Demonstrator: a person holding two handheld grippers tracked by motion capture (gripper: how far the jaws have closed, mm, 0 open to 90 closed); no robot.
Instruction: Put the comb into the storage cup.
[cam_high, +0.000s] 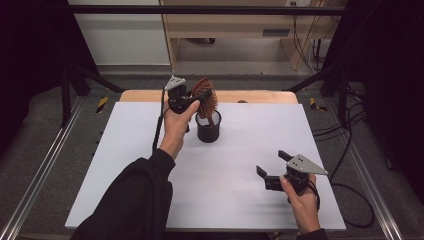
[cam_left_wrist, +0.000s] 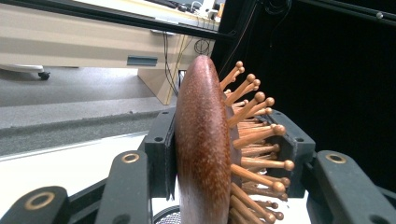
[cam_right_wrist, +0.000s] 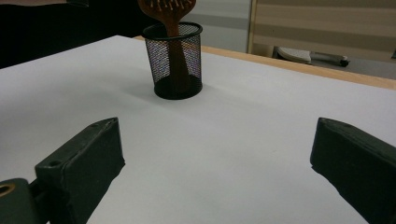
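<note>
Work in hand: a wooden hairbrush (cam_high: 205, 97) is held with its handle down inside a black mesh cup (cam_high: 208, 131) on the white table (cam_high: 125, 165). My judgement is that the brush is being put into the cup or taken out; the pictures do not settle which.

Left gripper (cam_high: 192, 102): its jaws are closed on the head of the hairbrush (cam_left_wrist: 203, 149). In the left gripper view one pad lies against the smooth back, and the other pad stands on the bristle side, among the wooden pins.

Right gripper (cam_high: 272, 166): its jaws stand wide open with nothing between them. It hovers low over the table, near the person's side.

Where the brush is: the head sits between the left jaws, above the rim of the cup. From the right jaws, the mesh cup (cam_right_wrist: 178, 60) and the hairbrush (cam_right_wrist: 168, 18) lie ahead and to the left, well apart.

Long axis: the brush stands nearly upright, a little tilted. The handle runs down from the jaws into the cup, and in the right gripper view its end seems to be close to the bottom.

Nearer hand: the left one, clearly, because it already holds the brush.

Next move, as I judge it: it goes along this upright axis. A sideways pull could tip the light cup.
</note>
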